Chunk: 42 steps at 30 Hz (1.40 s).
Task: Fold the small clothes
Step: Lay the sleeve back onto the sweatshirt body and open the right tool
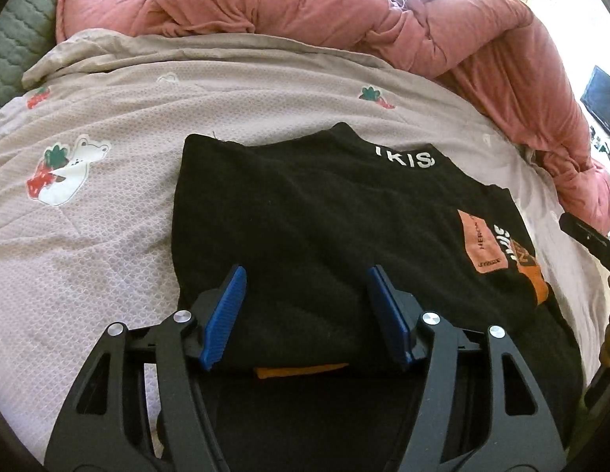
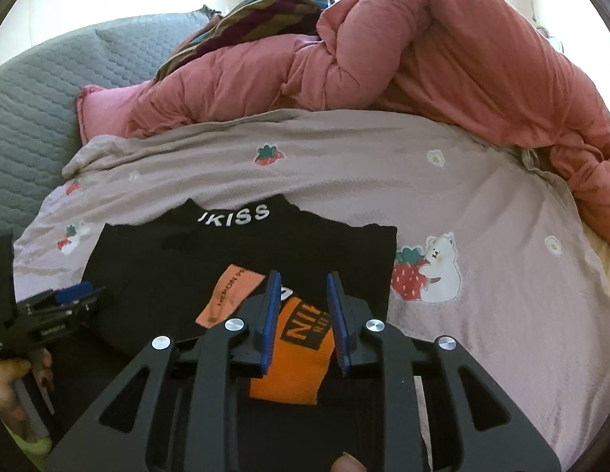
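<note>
A black top (image 1: 305, 204) with white "KISS" lettering at the collar and orange patches lies partly folded on the bed. My left gripper (image 1: 307, 271) hovers open over its near left part, blue pads (image 1: 226, 314) wide apart, with black cloth under the gap. In the right wrist view the top (image 2: 167, 267) lies just ahead. My right gripper (image 2: 303, 275) stands open a little, an orange printed patch (image 2: 297, 346) showing under the narrow gap; the pads do not press on it. The left gripper (image 2: 73, 295) shows at the top's left edge, the right gripper (image 1: 588, 240) at the far right.
The top rests on a beige bedspread (image 2: 482, 216) printed with strawberries and bears. A bunched pink quilt (image 2: 423, 59) lies along the back and right. A grey quilted cushion (image 2: 37, 110) is at the left, with striped cloth (image 2: 257, 11) behind the quilt.
</note>
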{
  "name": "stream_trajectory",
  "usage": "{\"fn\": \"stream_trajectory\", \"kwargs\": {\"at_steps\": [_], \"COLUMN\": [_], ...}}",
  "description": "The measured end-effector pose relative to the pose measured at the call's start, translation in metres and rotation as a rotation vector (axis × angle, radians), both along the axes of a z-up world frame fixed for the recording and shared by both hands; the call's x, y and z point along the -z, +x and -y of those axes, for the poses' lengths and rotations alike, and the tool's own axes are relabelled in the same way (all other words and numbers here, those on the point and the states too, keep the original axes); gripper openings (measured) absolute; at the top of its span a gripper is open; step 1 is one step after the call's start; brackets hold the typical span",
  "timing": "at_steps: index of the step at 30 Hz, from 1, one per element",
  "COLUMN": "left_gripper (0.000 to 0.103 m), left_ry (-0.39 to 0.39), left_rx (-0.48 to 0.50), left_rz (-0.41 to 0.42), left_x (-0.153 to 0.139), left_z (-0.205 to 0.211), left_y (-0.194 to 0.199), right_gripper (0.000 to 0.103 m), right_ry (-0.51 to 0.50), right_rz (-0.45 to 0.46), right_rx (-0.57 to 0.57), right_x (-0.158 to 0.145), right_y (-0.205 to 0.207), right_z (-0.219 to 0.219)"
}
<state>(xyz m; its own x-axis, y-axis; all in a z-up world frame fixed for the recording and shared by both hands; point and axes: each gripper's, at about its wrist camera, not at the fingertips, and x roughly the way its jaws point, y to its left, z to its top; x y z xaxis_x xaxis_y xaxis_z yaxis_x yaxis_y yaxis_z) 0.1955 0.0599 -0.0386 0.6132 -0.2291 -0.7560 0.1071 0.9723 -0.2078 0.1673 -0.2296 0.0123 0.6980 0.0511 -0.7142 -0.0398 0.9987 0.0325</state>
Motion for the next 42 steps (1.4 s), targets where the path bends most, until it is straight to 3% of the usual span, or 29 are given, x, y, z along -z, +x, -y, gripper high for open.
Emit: {"fn": "stream_trajectory", "kwargs": {"at_steps": [4,10,13,16,28,30,36,42], "left_gripper": [0.057,0.057,0.057,0.057,0.057,0.057,0.057,0.061], "left_ry": [0.007,0.003,-0.004,-0.025,-0.022,-0.021,-0.013,-0.005], "left_rx": [0.010,0.013,0.015,0.018,0.018,0.018,0.014,0.007], "left_rz": [-0.007,-0.013,-0.012,-0.014,-0.014,-0.014,-0.006,0.019], "left_x": [0.003,0.003,0.003,0.003,0.003,0.003,0.001,-0.006], "left_z": [0.001,0.000,0.000,-0.004,-0.002,-0.002,-0.003,-0.004], "left_y": [-0.001,-0.002,-0.002,-0.004,-0.005,-0.005,-0.008,-0.014], "right_gripper": [0.031,0.031,0.037,0.037,0.037,0.037,0.037,0.047], "right_ry": [-0.011,-0.036,-0.029,-0.042,-0.036,0.003,-0.027,-0.026], "right_rz": [-0.037,-0.062,-0.086,-0.104,-0.205,-0.207,-0.203,-0.196], "right_rx": [-0.056,-0.131,-0.172,-0.186,-0.150,-0.142,-0.140,-0.146], "right_x": [0.011,0.020,0.027,0.033,0.061,0.064,0.062,0.057], "right_y": [0.001,0.006,0.011,0.013,0.022,0.021,0.018,0.015], "right_z": [-0.020,-0.053,-0.067,-0.073,-0.054,-0.048,-0.053,-0.057]}}
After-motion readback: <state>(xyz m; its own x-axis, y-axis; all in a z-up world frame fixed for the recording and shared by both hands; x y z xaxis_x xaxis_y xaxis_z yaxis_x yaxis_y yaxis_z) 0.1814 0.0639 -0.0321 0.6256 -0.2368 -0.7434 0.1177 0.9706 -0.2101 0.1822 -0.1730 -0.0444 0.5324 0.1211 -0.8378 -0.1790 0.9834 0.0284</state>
